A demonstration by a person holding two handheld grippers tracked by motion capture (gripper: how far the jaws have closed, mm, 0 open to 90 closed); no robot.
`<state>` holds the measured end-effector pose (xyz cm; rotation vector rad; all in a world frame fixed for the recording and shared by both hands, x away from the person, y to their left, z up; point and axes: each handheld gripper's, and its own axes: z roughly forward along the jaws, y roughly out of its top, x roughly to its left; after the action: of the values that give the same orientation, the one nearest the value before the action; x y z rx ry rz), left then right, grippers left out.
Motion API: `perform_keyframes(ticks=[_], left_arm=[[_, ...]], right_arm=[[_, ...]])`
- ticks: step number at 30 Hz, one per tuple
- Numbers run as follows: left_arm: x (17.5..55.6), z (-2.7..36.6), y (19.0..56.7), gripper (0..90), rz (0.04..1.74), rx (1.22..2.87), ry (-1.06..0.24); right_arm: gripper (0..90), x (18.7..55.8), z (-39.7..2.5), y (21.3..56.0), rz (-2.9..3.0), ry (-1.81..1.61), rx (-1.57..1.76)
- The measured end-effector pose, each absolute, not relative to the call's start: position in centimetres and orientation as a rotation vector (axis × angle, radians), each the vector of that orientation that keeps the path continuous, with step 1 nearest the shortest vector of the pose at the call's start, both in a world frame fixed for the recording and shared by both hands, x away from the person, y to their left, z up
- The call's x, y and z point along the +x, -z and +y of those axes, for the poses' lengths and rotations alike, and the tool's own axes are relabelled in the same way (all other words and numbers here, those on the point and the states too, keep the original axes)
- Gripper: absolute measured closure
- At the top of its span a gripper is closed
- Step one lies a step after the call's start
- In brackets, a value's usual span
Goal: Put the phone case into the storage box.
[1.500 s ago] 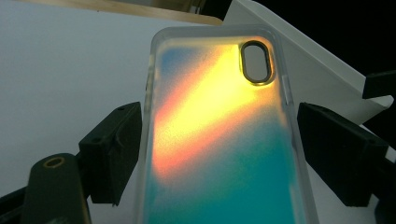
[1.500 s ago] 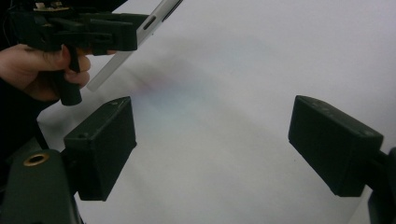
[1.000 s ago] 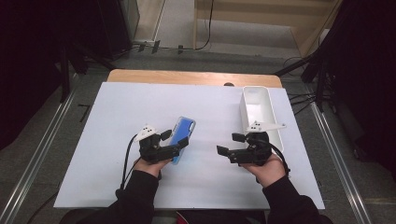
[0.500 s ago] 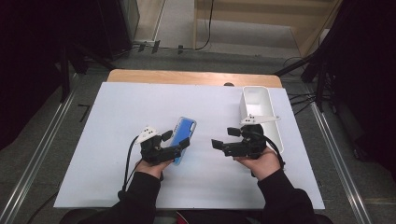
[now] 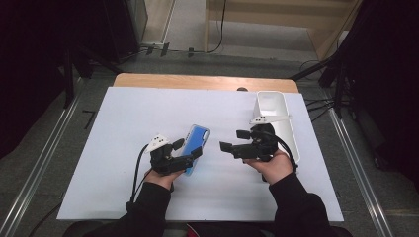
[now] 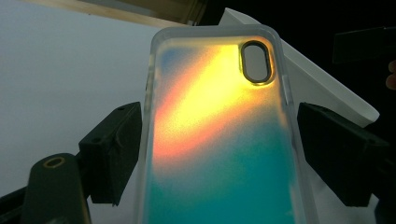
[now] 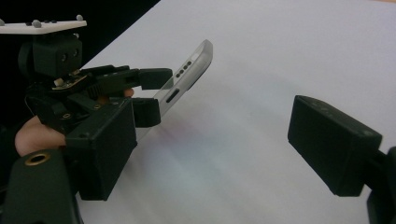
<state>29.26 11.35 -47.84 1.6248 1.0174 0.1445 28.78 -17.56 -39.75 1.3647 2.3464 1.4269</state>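
**Phone case held up at the tabletop's centre, right jaws spread beside it**

The left gripper [image 5: 184,154] has its jaws on either side of a translucent phone case with a blue, yellow and orange iridescent back [image 6: 219,135]. In the left gripper view the jaw blocks stand slightly off the case's edges, so I cannot tell whether they are pinching it or merely bracketing it. In the right gripper view the case tilts up off the surface, its port end raised, which suggests the grip carries it; that is a judgement.

The right gripper [image 5: 234,140], at three o'clock from the case and apart from it, has its jaws spread wide and empty, pointing toward nine o'clock at the case. That pose looks like readiness to take the free end.

Farther out, the white paper-covered tabletop [image 5: 148,113] lies bare around both hands. A white rectangular plastic bin [image 5: 274,106] sits at the right gripper's one o'clock, likely a destination.
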Motion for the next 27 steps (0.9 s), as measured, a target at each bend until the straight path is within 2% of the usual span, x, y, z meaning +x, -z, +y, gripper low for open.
perform_keyframes(ticks=[27], left_arm=[[28.8,11.0,47.9,16.2,0.986,1.605,-0.214]], right_arm=[[14.1,31.8,-15.0,40.0,2.366,-1.431,1.399]])
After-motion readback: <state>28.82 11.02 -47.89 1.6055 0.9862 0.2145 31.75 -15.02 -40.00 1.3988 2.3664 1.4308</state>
